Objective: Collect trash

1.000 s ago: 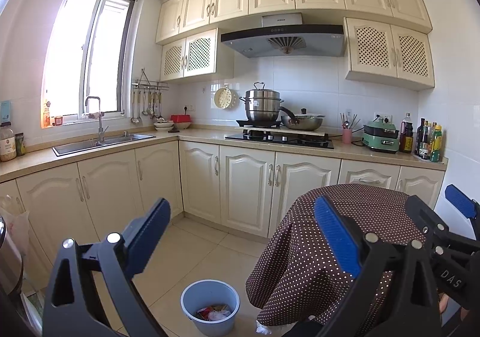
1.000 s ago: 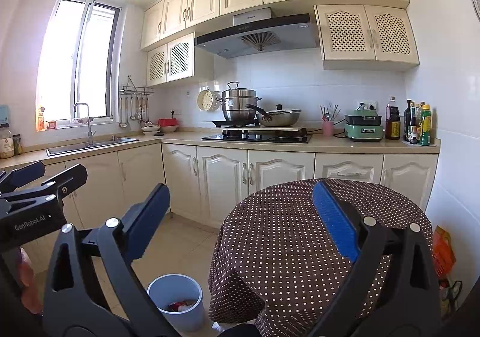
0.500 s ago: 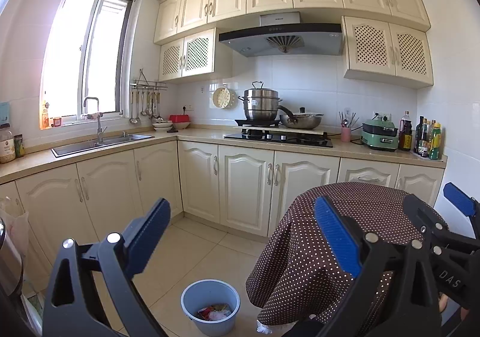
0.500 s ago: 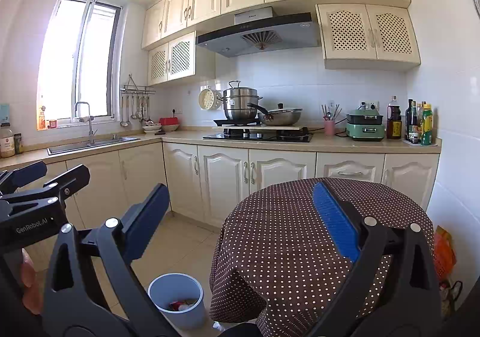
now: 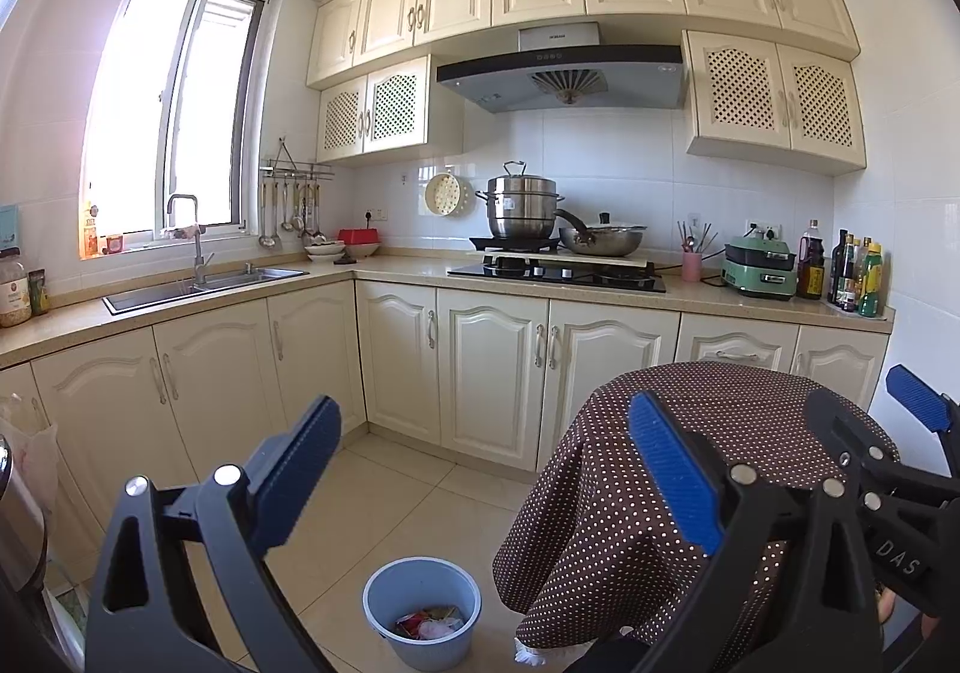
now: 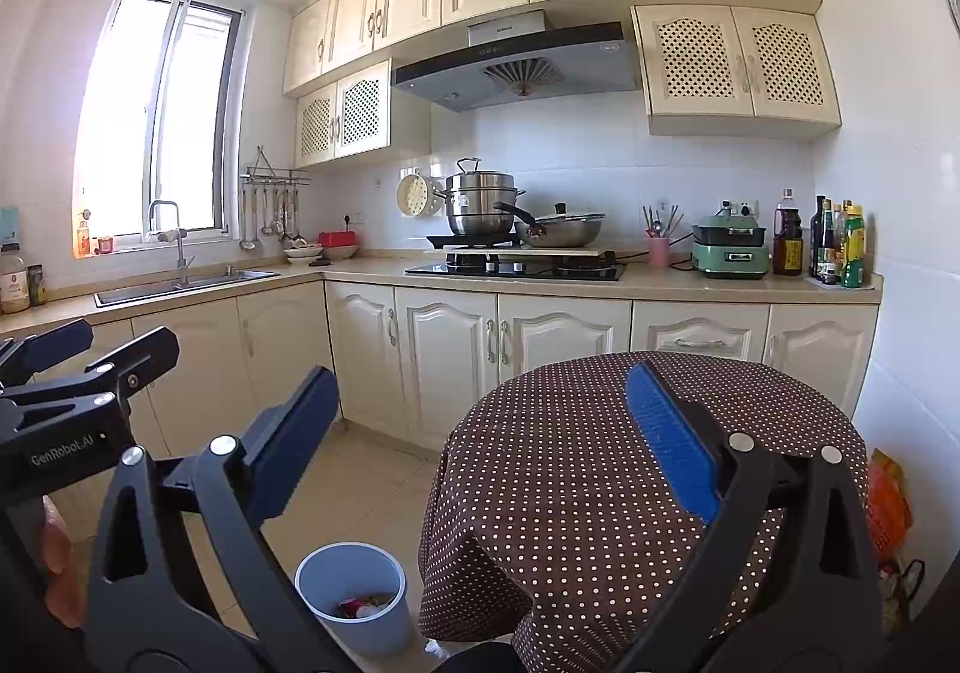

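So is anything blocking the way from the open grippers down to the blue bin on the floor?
Nothing visible does. The blue bin stands on bare floor tiles beside the round table, its mouth uncovered, with some trash already inside. The left gripper and right gripper are both open and empty above it.

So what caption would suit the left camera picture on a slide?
Open left tongs held above a blue bin with trash inside, beside a dotted table in a kitchen.

Left gripper (image 5: 486,487) and right gripper (image 6: 480,445) gape (both empty).
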Motion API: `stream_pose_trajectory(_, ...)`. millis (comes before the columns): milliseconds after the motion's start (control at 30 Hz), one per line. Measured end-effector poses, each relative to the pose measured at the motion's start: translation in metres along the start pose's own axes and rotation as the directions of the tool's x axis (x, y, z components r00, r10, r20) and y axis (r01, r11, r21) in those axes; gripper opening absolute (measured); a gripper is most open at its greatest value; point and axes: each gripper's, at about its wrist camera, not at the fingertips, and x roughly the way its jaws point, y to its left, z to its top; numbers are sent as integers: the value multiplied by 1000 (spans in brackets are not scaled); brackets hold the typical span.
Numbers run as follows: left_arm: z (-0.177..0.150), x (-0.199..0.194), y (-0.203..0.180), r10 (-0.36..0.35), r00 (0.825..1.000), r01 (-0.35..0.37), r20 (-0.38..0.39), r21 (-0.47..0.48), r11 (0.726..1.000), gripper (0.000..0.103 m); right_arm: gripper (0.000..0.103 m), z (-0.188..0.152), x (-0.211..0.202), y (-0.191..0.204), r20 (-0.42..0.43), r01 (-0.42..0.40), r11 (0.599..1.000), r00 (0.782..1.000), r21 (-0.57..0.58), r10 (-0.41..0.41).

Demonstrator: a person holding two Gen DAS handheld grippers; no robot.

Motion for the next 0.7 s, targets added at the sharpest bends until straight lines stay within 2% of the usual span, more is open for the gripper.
stream_pose_trajectory(700, -3, 2, -1, -7, 1000, 7, -6, 5, 1000, 95, 95, -7, -1, 3, -8, -2, 1000, 1000, 0, 2)
